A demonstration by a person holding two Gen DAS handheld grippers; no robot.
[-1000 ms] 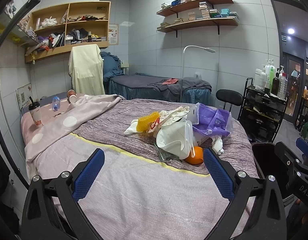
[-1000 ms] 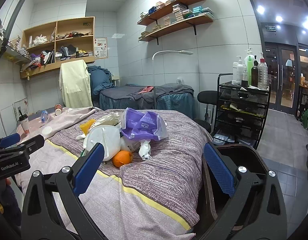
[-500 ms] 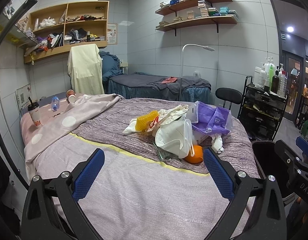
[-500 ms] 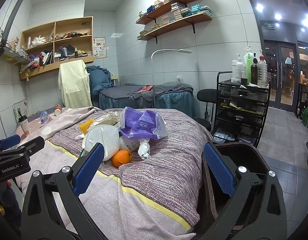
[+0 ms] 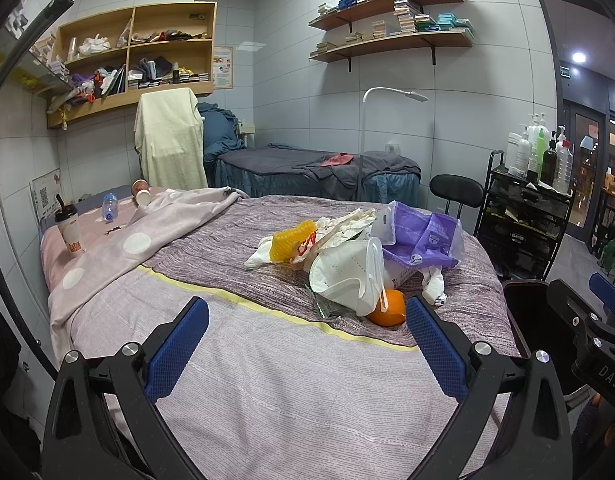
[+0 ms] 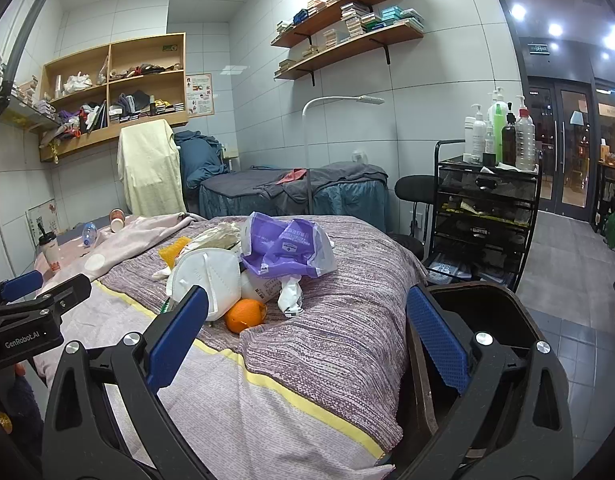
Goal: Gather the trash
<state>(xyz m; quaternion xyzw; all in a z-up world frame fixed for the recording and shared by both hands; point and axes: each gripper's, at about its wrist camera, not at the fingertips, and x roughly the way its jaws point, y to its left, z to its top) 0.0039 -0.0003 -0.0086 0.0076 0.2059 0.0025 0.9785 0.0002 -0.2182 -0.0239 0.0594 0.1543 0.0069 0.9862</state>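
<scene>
Two hand-held grippers are in view, both with blue-padded jaws spread wide and holding nothing: the left hand-held gripper (image 5: 307, 344) hovers over the pale near end of the bed (image 5: 267, 380), and the right hand-held gripper (image 6: 307, 344) hovers over the bed's near right corner. A pile of trash (image 5: 359, 252) lies in the middle of the bed on the purple striped cover, well beyond both sets of fingertips. The pile comprises a white face mask (image 5: 343, 276), a purple plastic bag (image 5: 423, 236) resting behind it, a yellow honeycomb-textured piece (image 5: 287, 240) at the left edge and crumpled white wrappers. An orange (image 5: 387, 310) touches the mask's lower right edge. A dark bin (image 6: 479, 312) stands beside the bed's right side, partly behind the right gripper's finger. A lidded drink cup (image 5: 69, 230), a plastic bottle (image 5: 109, 204) and a tipped paper cup (image 5: 141, 194) sit at the bed's far left end.
</scene>
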